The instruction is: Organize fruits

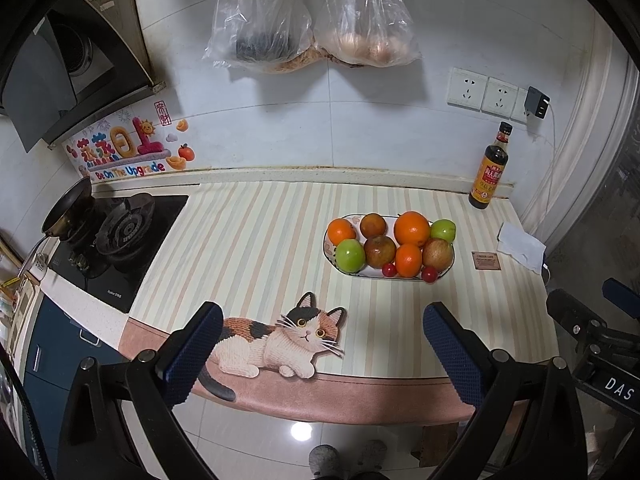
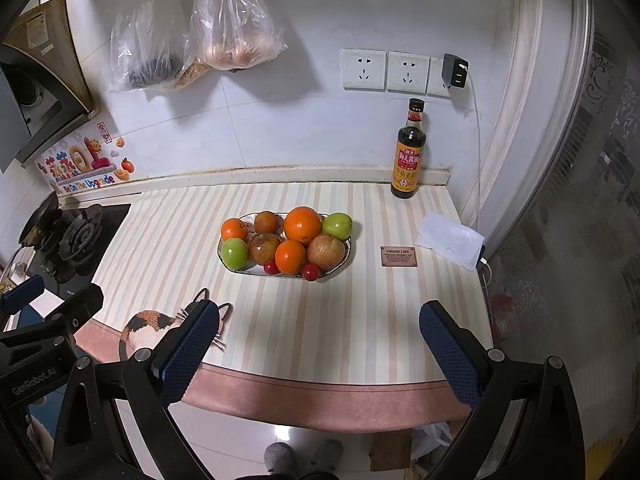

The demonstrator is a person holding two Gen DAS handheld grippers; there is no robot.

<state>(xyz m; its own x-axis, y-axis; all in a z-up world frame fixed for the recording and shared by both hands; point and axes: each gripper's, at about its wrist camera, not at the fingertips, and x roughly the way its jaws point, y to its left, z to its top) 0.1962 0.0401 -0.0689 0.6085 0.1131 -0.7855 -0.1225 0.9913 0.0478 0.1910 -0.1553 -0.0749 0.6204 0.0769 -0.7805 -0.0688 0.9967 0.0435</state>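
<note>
Hovering over the near edge of the striped surface (image 1: 256, 240), the left tongs (image 1: 322, 354) are standing wide apart with nothing between them, and the right tongs (image 2: 318, 354) are likewise gaping wide and holding nothing. The oval plate (image 2: 240, 270) is sitting toward the middle of the surface, well beyond both pairs of tongs, and it is carrying the fruit in a tight cluster. A large orange (image 2: 303, 224) is lying at the far side, with a green apple (image 2: 337, 225) just to its right. A smaller orange (image 2: 291, 257) is resting at the near side, touching a reddish apple (image 2: 326, 251). Two cherry tomatoes (image 2: 310, 271) are sitting at the near rim. A dark sauce bottle (image 2: 408, 152) is standing upright against the far wall, to the right of the plate. A white tissue (image 2: 450, 240) is lying near the right edge.
</note>
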